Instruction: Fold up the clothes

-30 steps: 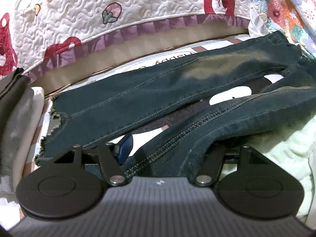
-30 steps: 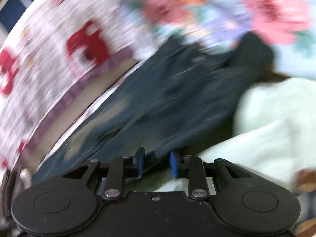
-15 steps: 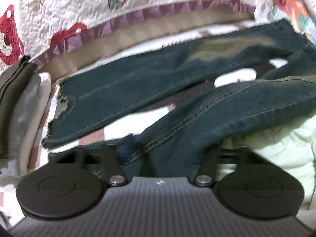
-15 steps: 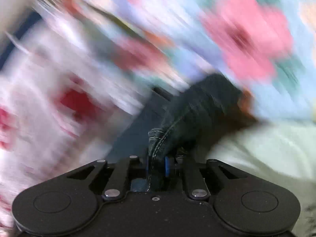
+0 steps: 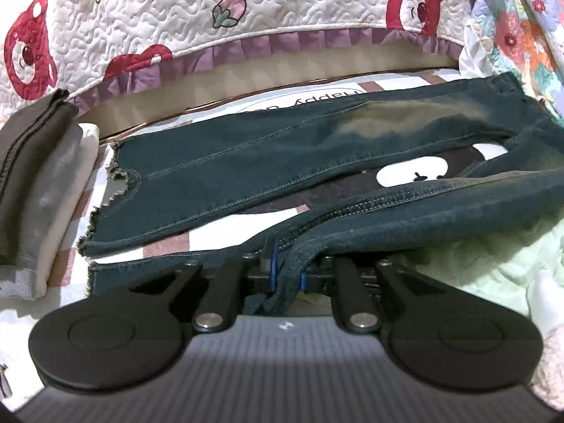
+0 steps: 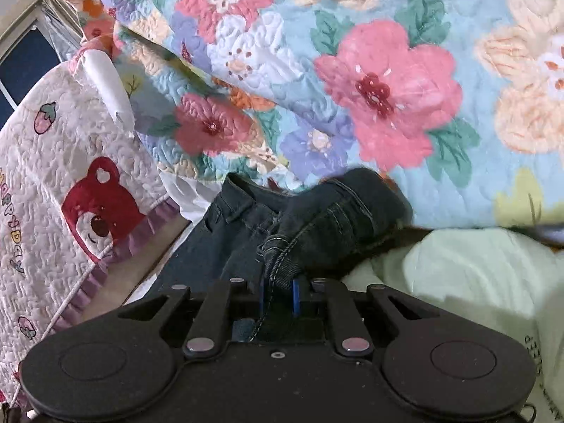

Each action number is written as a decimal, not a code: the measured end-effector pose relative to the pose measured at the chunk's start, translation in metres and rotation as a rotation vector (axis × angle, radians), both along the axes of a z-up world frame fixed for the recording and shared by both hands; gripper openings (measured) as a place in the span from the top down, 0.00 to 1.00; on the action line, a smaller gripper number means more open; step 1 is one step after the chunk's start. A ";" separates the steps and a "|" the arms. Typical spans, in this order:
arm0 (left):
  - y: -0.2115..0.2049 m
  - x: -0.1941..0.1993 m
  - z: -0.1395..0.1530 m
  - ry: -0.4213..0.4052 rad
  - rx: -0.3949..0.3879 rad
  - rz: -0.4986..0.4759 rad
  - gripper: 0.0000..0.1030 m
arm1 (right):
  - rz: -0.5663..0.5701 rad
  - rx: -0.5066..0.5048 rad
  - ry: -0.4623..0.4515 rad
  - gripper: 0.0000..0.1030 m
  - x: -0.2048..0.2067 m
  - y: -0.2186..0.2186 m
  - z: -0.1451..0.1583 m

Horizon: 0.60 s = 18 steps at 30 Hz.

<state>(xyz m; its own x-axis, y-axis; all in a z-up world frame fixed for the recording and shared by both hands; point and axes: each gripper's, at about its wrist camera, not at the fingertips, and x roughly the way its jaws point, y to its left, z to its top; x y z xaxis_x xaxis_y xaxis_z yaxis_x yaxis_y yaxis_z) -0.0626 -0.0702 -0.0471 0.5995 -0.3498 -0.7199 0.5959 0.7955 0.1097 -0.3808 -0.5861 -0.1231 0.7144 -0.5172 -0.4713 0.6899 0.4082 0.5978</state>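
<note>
Dark blue jeans (image 5: 268, 155) lie spread across the bed, one leg flat at the back with a frayed hem at the left. The nearer leg is bunched toward me. My left gripper (image 5: 287, 272) is closing, its blue pads pinching a fold of that near leg's seam. In the right wrist view the waist end of the jeans (image 6: 331, 218) is lifted in a bunch, and my right gripper (image 6: 278, 294) is shut on its stitched edge. The fingertips of both grippers are partly hidden by denim.
A stack of folded clothes (image 5: 38, 176) sits at the left. A white quilt with red bears (image 5: 211, 7) runs along the back, a floral quilt (image 6: 352, 70) stands at the right. Pale green fabric (image 5: 493, 253) lies at the near right, over the checked bedsheet (image 5: 229, 229).
Both grippers have closed on the jeans: the left on the near leg, the right on the waist edge. The right hand has swung toward the floral quilt, lifting the waist.
</note>
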 end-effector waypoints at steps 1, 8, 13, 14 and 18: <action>0.000 0.000 0.000 -0.005 0.002 0.001 0.89 | 0.003 -0.010 -0.005 0.85 0.000 0.002 0.002; -0.001 0.005 -0.002 -0.016 -0.019 0.042 0.89 | 0.054 -0.059 -0.062 0.84 0.012 -0.005 0.019; -0.001 0.011 -0.002 -0.036 -0.030 0.078 0.88 | 0.099 -0.084 -0.118 0.84 0.036 -0.018 0.035; -0.001 0.012 -0.002 -0.056 -0.020 0.088 0.88 | 0.107 -0.095 -0.126 0.84 0.042 -0.020 0.039; -0.002 0.018 0.000 -0.088 0.002 0.112 0.87 | 0.121 -0.127 -0.132 0.84 0.067 -0.028 0.050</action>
